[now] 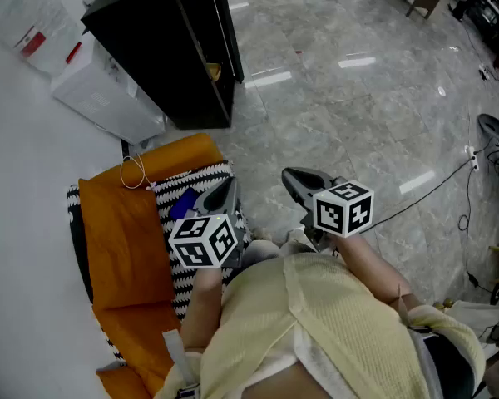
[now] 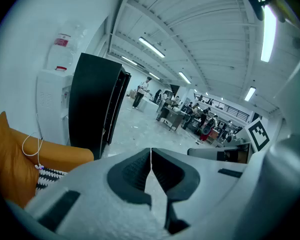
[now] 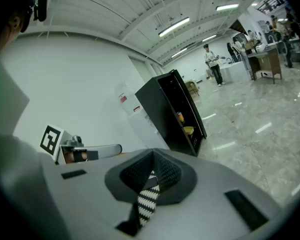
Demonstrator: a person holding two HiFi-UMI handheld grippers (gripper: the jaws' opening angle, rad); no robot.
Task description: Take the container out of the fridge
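Observation:
A black fridge (image 1: 170, 52) stands ahead on the floor with its front open; it also shows in the left gripper view (image 2: 96, 109) and the right gripper view (image 3: 171, 110). On a lower shelf sits a yellow container (image 3: 189, 130), seen from the head as a yellow patch (image 1: 214, 71). A small orange item (image 3: 180, 117) rests on the shelf above it. My left gripper (image 1: 225, 192) (image 2: 150, 152) is shut and holds nothing. My right gripper (image 1: 296, 178) (image 3: 152, 155) is shut too, also with nothing in it. Both are held low, well short of the fridge.
A white water dispenser (image 1: 108, 90) stands left of the fridge against the wall. An orange sofa (image 1: 125, 231) with a black-and-white patterned cushion (image 1: 191, 179) is at my left. Cables (image 1: 474, 169) trail over the glossy floor at right. People and tables (image 2: 190, 116) fill the far hall.

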